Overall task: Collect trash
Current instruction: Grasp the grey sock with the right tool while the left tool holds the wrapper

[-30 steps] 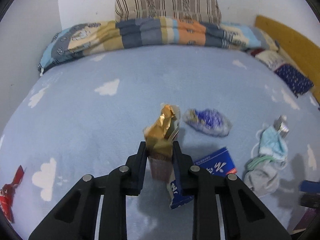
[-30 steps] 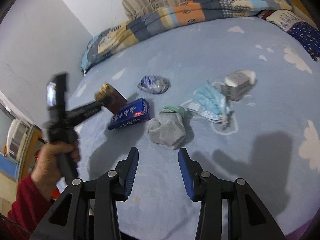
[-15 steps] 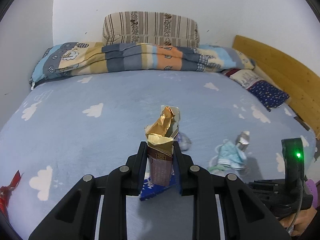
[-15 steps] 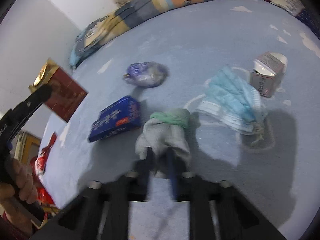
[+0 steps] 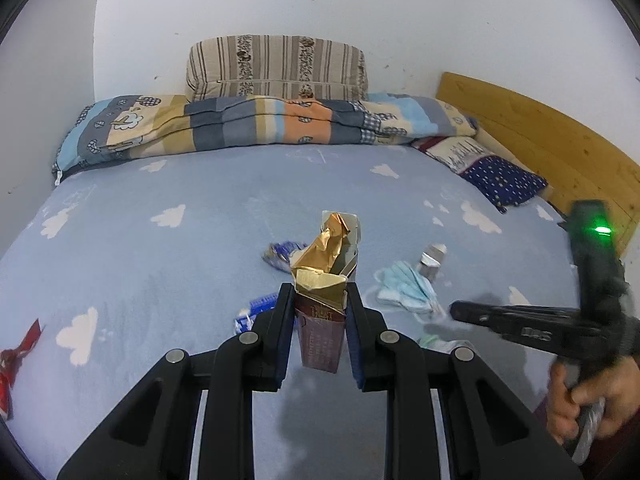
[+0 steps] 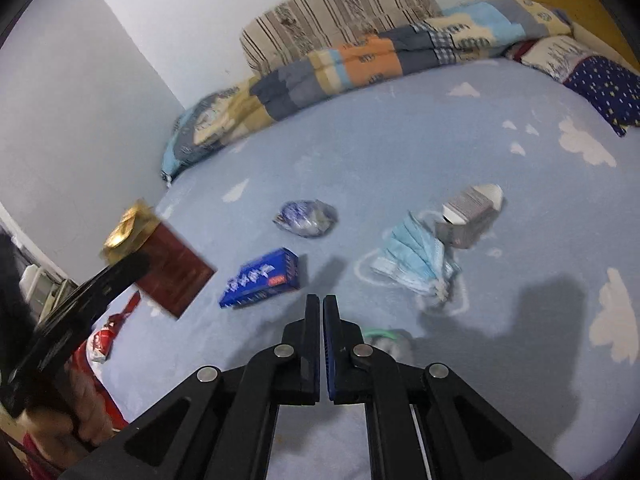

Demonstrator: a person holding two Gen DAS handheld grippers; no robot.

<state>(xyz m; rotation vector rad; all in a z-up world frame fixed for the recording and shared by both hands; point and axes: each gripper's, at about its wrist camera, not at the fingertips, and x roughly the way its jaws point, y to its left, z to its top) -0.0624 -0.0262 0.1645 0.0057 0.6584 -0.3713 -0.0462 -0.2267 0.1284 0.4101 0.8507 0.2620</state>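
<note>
Clearly, the left gripper (image 5: 319,320) clamps the maroon cigarette pack (image 5: 321,330) aloft for disposal; the right gripper (image 6: 322,318) sits closed, seemingly empty.

Nothing prints clearly enough to read. The blue box (image 6: 262,278), lying just ahead and left of the right jaws, carries white characters and a small red label, both blurred. The dark red carton (image 5: 320,332) between the left jaws bears a gold emblem and fine print, illegible
</note>
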